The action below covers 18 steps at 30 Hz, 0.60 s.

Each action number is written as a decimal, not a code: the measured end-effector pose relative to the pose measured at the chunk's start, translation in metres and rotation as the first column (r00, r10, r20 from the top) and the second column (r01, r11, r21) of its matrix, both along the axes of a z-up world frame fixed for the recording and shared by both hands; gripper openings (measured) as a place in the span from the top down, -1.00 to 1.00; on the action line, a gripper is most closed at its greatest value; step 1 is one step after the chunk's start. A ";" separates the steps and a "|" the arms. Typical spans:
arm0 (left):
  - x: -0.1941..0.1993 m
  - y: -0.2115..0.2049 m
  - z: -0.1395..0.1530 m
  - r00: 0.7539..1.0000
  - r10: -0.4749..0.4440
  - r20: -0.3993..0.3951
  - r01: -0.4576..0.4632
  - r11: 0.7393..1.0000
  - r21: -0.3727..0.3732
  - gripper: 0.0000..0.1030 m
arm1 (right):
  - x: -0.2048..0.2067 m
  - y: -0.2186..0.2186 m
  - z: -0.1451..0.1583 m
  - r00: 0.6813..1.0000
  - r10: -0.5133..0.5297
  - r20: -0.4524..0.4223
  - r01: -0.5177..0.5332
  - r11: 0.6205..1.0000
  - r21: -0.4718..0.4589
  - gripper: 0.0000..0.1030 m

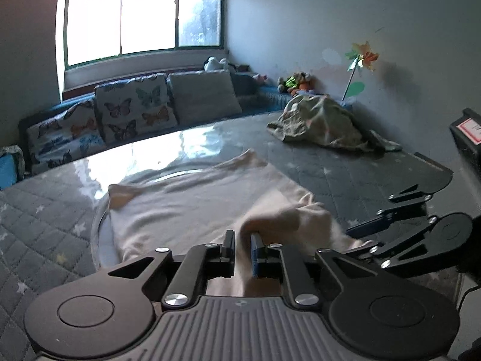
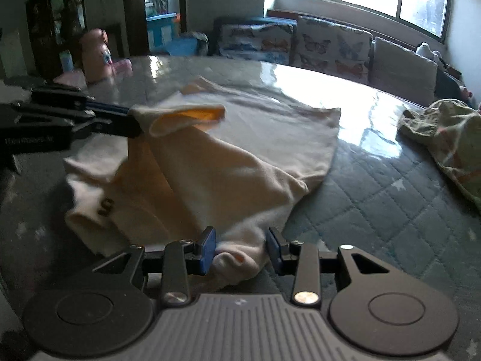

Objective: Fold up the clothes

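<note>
A cream garment (image 1: pixel 192 201) lies spread on the glossy covered table (image 1: pixel 186 141). My left gripper (image 1: pixel 243 240) is shut on a lifted edge of it; in the right wrist view the left gripper (image 2: pixel 135 121) holds that edge, with its orange inside, above the cream garment (image 2: pixel 240 150). My right gripper (image 2: pixel 240 245) has its jaws apart around a bunched near corner of the garment, fingers (image 2: pixel 207 246) beside the cloth. In the left wrist view the right gripper (image 1: pixel 363 234) is at the garment's right edge.
A crumpled green garment (image 1: pixel 318 123) lies at the far right of the table (image 2: pixel 375 120); it also shows in the right wrist view (image 2: pixel 448 141). Butterfly cushions (image 1: pixel 132 108) line the sofa behind. A pink toy (image 2: pixel 96 57) stands at the table's left edge.
</note>
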<state>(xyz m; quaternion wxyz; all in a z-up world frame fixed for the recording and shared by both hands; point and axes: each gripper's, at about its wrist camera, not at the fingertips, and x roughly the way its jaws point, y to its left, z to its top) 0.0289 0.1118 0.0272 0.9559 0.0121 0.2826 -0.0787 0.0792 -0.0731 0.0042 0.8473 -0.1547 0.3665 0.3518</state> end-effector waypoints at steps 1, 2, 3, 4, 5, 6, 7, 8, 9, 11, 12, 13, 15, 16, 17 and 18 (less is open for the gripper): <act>0.000 0.001 -0.002 1.000 -0.001 -0.007 0.001 1.000 -0.004 0.64 | 0.000 -0.002 0.000 1.000 -0.005 -0.003 0.005 1.000 0.003 0.28; -0.001 0.001 -0.003 1.000 -0.003 -0.011 0.002 1.000 -0.007 0.58 | 0.001 -0.004 0.000 1.000 -0.009 -0.005 0.009 1.000 0.006 0.28; -0.001 0.000 -0.004 1.000 -0.006 -0.013 0.006 1.000 -0.007 0.49 | 0.000 -0.005 0.002 1.000 -0.013 0.003 0.013 1.000 0.022 0.28; -0.002 -0.002 -0.004 1.000 -0.013 -0.012 0.013 1.000 -0.002 0.44 | -0.001 -0.005 0.005 1.000 -0.015 0.010 0.015 0.999 0.034 0.28; -0.002 -0.005 -0.005 1.000 -0.017 -0.008 0.017 1.000 0.006 0.35 | 0.000 -0.003 0.007 1.000 -0.015 0.015 0.014 0.999 0.048 0.28; -0.003 -0.008 -0.004 1.000 -0.022 -0.003 0.022 1.000 0.016 0.30 | 0.001 -0.001 0.008 1.000 -0.012 0.018 0.011 0.998 0.054 0.28; -0.004 -0.010 -0.002 1.000 -0.026 0.006 0.026 0.999 0.027 0.27 | 0.001 0.002 0.009 1.000 -0.009 0.022 0.008 0.998 0.061 0.28; -0.004 -0.013 0.000 0.999 -0.032 0.016 0.032 0.999 0.038 0.19 | 0.002 0.005 0.010 1.000 -0.006 0.026 0.004 0.998 0.067 0.28; -0.005 -0.015 0.002 0.999 -0.040 0.029 0.039 0.998 0.048 0.11 | 0.003 0.007 0.011 1.000 0.000 0.026 -0.002 0.997 0.073 0.28; -0.006 -0.019 0.007 0.997 -0.059 0.050 0.055 0.996 0.076 0.06 | 0.004 0.011 0.013 0.999 0.010 0.030 -0.013 0.996 0.083 0.28; -0.004 -0.022 0.008 0.996 -0.072 0.054 0.066 0.993 0.096 0.04 | 0.005 0.013 0.014 0.999 0.014 0.031 -0.017 0.996 0.085 0.28; -0.002 -0.025 0.009 0.995 -0.089 0.054 0.082 0.989 0.120 0.03 | 0.005 0.014 0.015 0.999 0.018 0.032 -0.021 0.996 0.088 0.28; 0.002 -0.032 0.005 0.990 -0.134 0.046 0.124 0.977 0.171 0.00 | 0.005 0.014 0.015 0.999 0.020 0.029 -0.022 0.996 0.090 0.28; 0.003 -0.036 0.003 0.987 -0.153 0.040 0.142 0.970 0.196 0.00 | 0.005 0.013 0.015 1.000 0.020 0.024 -0.022 0.996 0.089 0.27; 0.005 -0.039 0.001 0.986 -0.165 0.035 0.153 0.963 0.221 0.00 | 0.004 0.012 0.013 1.000 0.021 0.017 -0.022 0.996 0.086 0.27; 0.006 -0.042 -0.001 0.984 -0.176 0.032 0.163 0.957 0.241 0.00 | 0.004 0.010 0.012 1.000 0.022 0.009 -0.022 0.996 0.083 0.27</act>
